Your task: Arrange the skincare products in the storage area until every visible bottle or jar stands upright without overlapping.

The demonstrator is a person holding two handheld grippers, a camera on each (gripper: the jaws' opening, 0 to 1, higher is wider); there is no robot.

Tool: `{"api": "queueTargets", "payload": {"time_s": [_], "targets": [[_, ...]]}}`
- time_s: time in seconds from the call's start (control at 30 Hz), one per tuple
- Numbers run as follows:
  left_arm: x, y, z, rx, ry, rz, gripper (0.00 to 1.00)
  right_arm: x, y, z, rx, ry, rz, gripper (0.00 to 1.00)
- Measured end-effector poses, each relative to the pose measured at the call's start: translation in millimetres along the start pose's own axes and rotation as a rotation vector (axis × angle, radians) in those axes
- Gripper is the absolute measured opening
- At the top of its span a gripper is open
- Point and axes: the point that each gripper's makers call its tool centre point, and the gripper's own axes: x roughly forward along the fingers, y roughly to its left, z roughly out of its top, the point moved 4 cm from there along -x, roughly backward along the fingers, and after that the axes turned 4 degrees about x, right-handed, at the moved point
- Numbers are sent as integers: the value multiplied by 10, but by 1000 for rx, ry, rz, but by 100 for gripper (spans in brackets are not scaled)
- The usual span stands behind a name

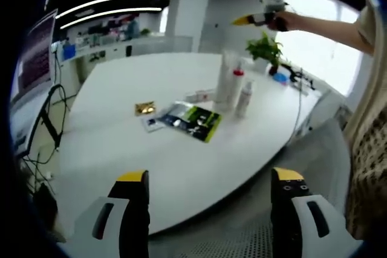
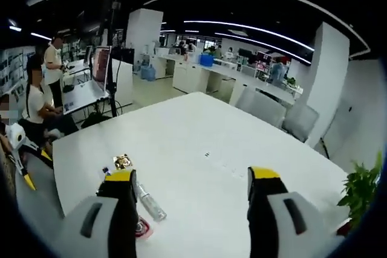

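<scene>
Left gripper view: the left gripper [image 1: 208, 200] rises from the bottom edge, yellow-tipped jaws set wide apart, with nothing between them. It hangs short of the near edge of the table, over the floor.
Table: a large white table [image 1: 121, 113] with a rounded edge carries all the products.
Upright group: toward the far right of the table stand a tall white tube [image 1: 225, 80], a white bottle with a red cap [image 1: 236, 86] and a smaller white spray bottle [image 1: 243, 98], close together; whether they touch cannot be told.
Flat items: nearer the middle lie a dark sachet with green print [image 1: 192, 120], a gold packet [image 1: 144, 109] just to its left, and a small white-and-red item [image 1: 203, 95] behind them, too small to identify.
Right gripper, seen from the left: the right gripper [image 1: 261, 19] is held high above the far side of the table in a person's hand.
Surroundings: a potted plant [image 1: 266, 49] stands at the far corner.
Right gripper view: the right gripper [image 2: 193, 200] has its jaws wide apart and empty, above the table [image 2: 199, 131].
Lying product: a clear bottle [image 2: 149, 201] lies on its side just beside the left jaw, with the gold packet [image 2: 123, 161] near it.
Left gripper, seen from the right: the left gripper [image 2: 21, 149] shows at the left edge.
People: two people [image 2: 45, 89] are at a desk in the background.
</scene>
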Motion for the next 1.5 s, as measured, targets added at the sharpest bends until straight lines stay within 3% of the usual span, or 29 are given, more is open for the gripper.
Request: {"api": "queueTargets", "payload": {"time_s": [0.27,0.6,0.77,1.13,1.5], "targets": [[2,13,-5,-15,4,3,80,382,-57,-109,-29,82,74,71],[15,43,-24,-30,22,21,79,808,45,-352,-119,244,234,71],[7,62,-3,-31,10,40,76,1063,65,-446,-122,287,265,71],[23,27,0,-49,38,32,75,1406,432,-973,-345,502,431,63],[26,45,-11,-61,48,39,75,1560,907,-1326,-443,620,609,51]]}}
